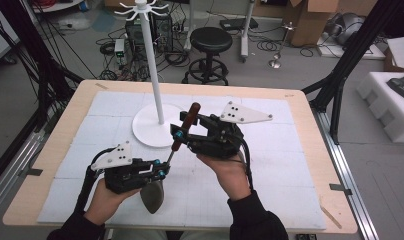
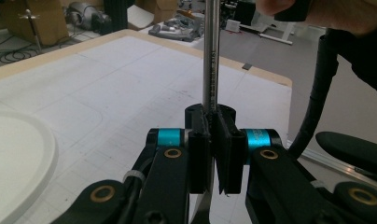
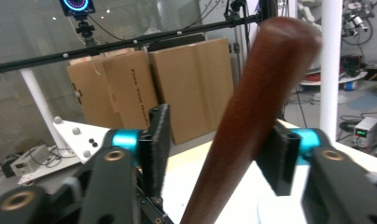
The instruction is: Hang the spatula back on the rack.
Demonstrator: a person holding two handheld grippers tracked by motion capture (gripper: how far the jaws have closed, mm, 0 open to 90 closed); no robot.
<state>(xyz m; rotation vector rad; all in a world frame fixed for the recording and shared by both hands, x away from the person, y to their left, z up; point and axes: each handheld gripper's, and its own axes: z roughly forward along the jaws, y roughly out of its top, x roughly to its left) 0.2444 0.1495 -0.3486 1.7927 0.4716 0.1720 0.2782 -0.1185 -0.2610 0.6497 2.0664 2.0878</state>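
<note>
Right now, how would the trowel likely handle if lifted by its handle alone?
Probably stiff: the left gripper clamps the trowel's straight metal shaft with no visible bend. Likely bottom-heavy, given the broad dark blade. The smooth round wooden handle might slip or turn between the right gripper's open jaws.

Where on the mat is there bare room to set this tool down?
Bare: the mat's left side beside the white stand base, and its right side past the right gripper. Crowded: the middle, around the base and left gripper.
</note>
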